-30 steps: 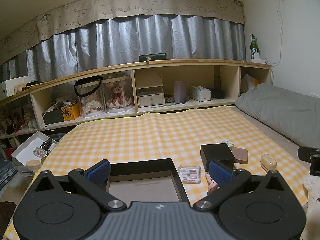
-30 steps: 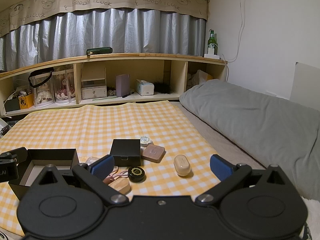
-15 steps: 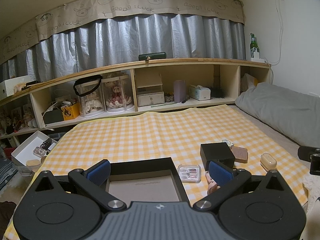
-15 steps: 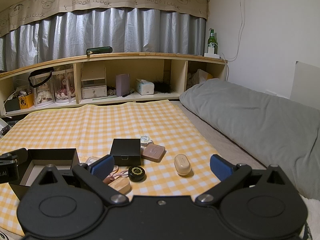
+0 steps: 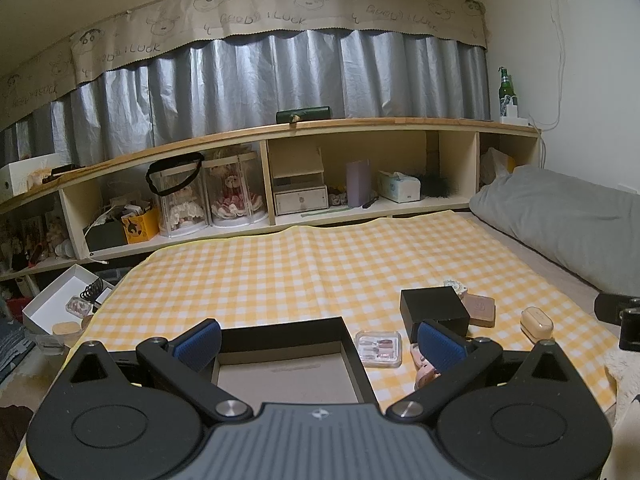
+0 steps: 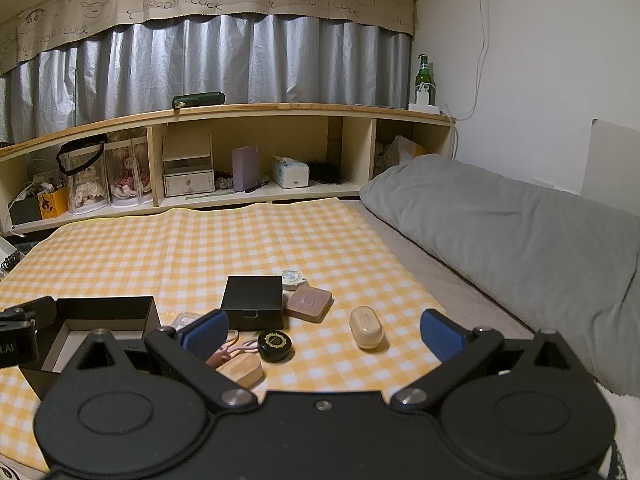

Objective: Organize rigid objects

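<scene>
Nothing's really moved since a second ago. Big open black cardboard box (image 5: 280, 330) sits under the left gripper (image 5: 319, 342); right gripper (image 6: 323, 330) hovers wide open, empty, near the small beige oval case (image 6: 366, 327). Both should approach slowly and squarely.

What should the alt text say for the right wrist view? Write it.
The open right gripper hovers over a yellow checked cloth strewn with small cases: a closed black box, a brown compact, a beige oval case and a round black tin. An open black box sits left.
</scene>
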A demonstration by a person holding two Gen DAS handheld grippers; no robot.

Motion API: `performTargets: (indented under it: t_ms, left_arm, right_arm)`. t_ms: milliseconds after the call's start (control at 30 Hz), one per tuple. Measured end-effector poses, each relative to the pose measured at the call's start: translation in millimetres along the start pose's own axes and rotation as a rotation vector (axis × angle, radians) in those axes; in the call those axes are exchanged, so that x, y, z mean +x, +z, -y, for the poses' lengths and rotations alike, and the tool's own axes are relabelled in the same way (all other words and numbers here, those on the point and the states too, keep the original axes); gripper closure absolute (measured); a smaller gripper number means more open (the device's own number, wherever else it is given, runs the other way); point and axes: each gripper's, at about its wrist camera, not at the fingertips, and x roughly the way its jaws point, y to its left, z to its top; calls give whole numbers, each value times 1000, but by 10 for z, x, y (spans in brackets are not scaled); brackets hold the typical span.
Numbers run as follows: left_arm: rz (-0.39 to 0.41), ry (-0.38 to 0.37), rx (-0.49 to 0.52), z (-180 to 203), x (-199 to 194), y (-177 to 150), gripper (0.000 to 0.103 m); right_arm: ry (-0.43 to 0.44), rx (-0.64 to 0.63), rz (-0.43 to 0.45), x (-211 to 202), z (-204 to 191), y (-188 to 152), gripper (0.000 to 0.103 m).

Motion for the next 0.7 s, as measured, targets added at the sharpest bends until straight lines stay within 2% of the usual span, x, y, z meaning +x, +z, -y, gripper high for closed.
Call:
performTargets:
  t_ms: [200, 433, 600, 700]
  left_arm:
    - [23, 15, -32, -78, 6, 11, 0]
    - [93, 49, -71, -155, 117, 98, 0]
    - [47, 63, -102, -306, 266, 226, 0]
    - [32, 111, -108, -411, 362, 281, 0]
  right_arm:
    - [28, 45, -2, 5, 25, -8, 0]
    - [130, 144, -41, 210, 141, 130, 0]
    - [162, 176, -37, 480, 146, 281, 0]
    - [178, 173, -44, 697, 160, 387, 0]
